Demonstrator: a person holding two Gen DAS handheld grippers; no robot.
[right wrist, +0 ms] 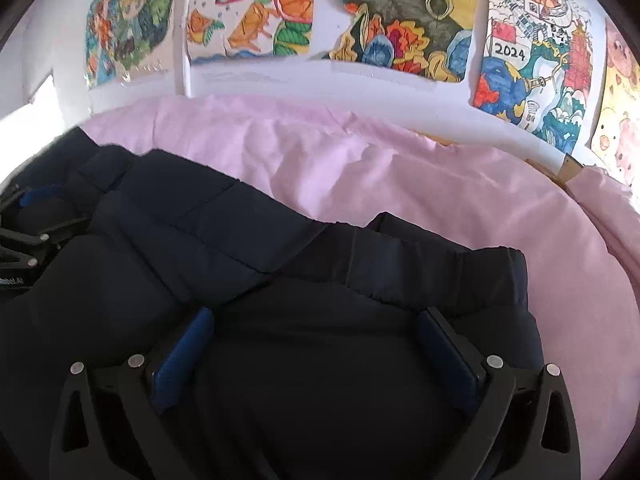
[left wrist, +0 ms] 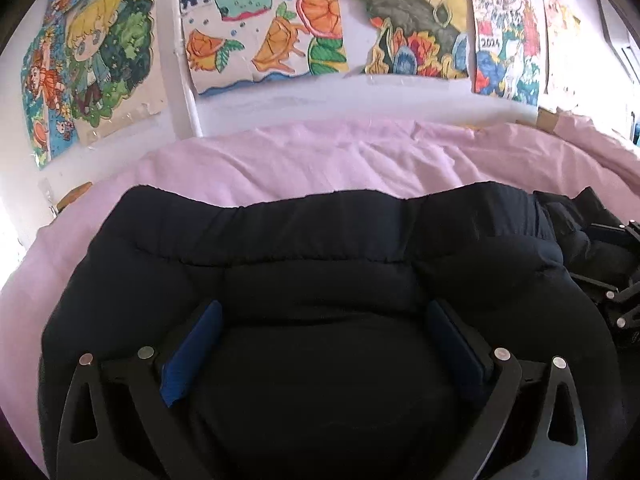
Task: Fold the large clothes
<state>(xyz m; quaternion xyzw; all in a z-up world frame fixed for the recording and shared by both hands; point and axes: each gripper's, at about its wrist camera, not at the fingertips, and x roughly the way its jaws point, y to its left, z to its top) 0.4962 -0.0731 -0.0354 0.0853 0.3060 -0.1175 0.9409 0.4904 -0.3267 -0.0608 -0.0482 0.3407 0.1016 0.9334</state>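
A dark navy padded jacket (left wrist: 320,248) lies folded on a pink bed sheet (left wrist: 320,156); it also shows in the right wrist view (right wrist: 200,232). My left gripper (left wrist: 324,316) is open, its blue-padded fingers (left wrist: 200,344) spread wide, resting on the jacket's left part. My right gripper (right wrist: 316,320) is open too, blue pads (right wrist: 184,352) apart, over the jacket's right part near its elastic hem (right wrist: 460,264). Each gripper shows at the edge of the other's view: the right one (left wrist: 616,292) and the left one (right wrist: 24,236).
The pink sheet (right wrist: 400,176) covers the bed beyond and around the jacket. A white wall with several colourful drawings (left wrist: 264,24) stands right behind the bed. A brown cardboard piece (right wrist: 572,168) sits at the far right edge.
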